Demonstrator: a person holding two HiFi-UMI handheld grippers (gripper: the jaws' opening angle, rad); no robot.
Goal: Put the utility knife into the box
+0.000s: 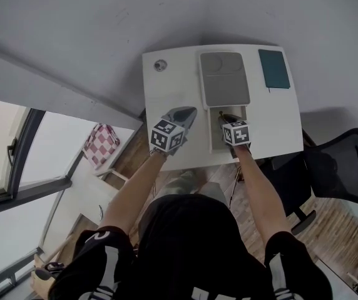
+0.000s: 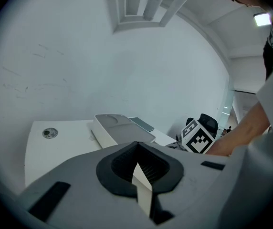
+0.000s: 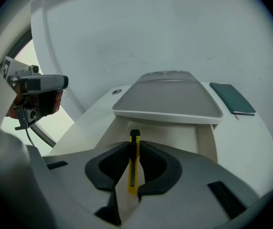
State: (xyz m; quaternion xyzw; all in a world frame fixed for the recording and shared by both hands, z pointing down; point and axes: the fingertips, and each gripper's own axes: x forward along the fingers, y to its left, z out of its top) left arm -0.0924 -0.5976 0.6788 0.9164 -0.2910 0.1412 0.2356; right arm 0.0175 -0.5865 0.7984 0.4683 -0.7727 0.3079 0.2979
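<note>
**Head view.** The white counter carries the box, which lies open at its near end. Its grey lid sits over the far end. A teal notebook lies to the right of the lid, and a small round object lies near the far left corner. The right tongs hang over the open part of the box. The left tongs rest just beside the box, over bare counter. The knife itself is too small to make out here.

**Left gripper view.** The tongs are together at their tips, with nothing between them. They take no part in the carrying. The box and lid show ahead and to the right.

**Right gripper view.** The tongs are clamped on the utility knife and grip its yellow body from both sides. The knife hangs just above the near end of the box, and the pale floor of the box is visible beyond it.

- **Progress:** pick-up and carry appear done. Lowering the knife and letting it go remain, so the knife is not yet in the box.
- **Orientation:** the knife's long axis runs in line with the tongs, away from the person and toward the lid, parallel to the box's length.
- **Ends:** the dark end leads. It cannot be told whether that is the blade end.
</note>
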